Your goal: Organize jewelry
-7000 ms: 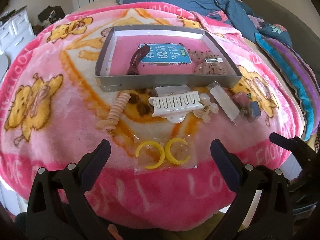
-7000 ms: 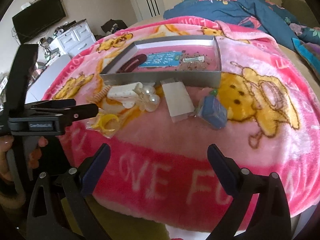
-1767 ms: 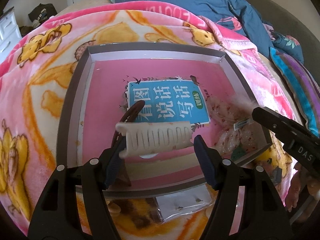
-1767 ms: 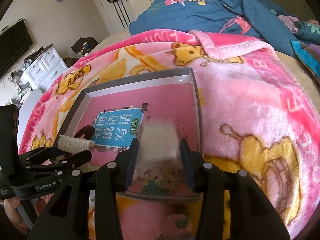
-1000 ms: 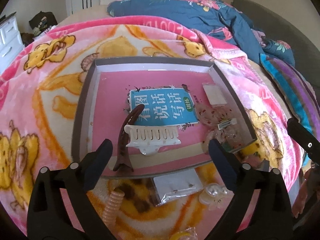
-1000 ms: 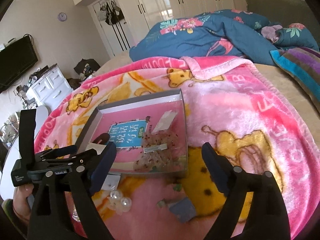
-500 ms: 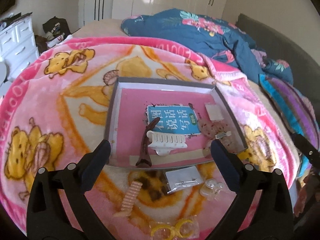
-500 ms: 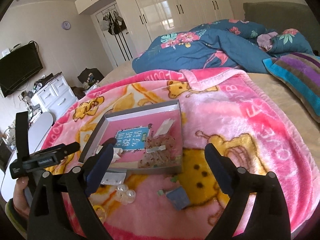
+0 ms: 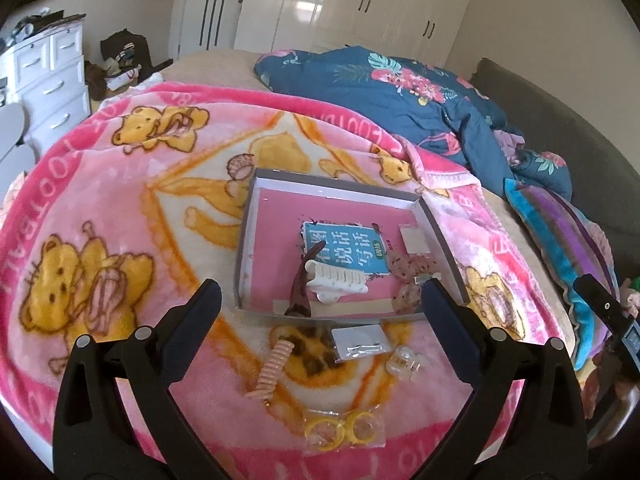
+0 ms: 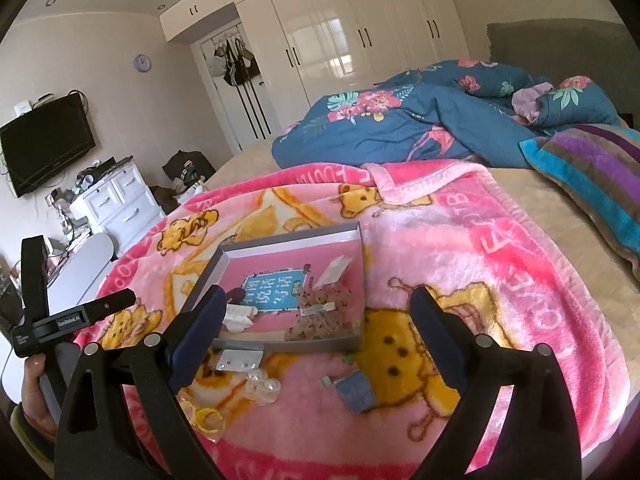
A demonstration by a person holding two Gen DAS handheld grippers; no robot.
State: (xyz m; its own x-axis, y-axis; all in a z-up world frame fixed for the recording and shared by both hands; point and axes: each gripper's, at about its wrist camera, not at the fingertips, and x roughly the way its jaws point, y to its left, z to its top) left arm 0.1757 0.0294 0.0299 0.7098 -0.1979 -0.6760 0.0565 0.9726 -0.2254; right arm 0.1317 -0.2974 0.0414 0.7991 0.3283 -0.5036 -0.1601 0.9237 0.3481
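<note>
A grey box (image 9: 245,240) with a pink floor lies on the pink bear blanket. In it lie a white comb clip (image 9: 336,280), a brown hair clip (image 9: 302,284), a white packet (image 9: 414,238) and speckled bags (image 9: 412,268). My left gripper (image 9: 320,292) hangs open and empty, back from the box's near wall. My right gripper (image 10: 319,300) is also open and empty, above the blanket before the box (image 10: 288,346). In front of the box lie a clear bag (image 9: 360,340), a clear bead clip (image 9: 404,362), a peach spiral tie (image 9: 274,368) and bagged yellow hoops (image 9: 342,428).
A small blue item (image 10: 356,394) lies right of the bead clip (image 10: 262,388). A blue floral quilt (image 10: 420,128) and a striped pillow (image 10: 592,168) lie behind. White drawers (image 10: 120,204) stand left. A hand (image 10: 32,380) holds the left gripper (image 10: 80,312).
Both grippers have let go and drawn back and up from the box. The white comb clip and the white packet now lie inside it. More of the blanket's loose items show.
</note>
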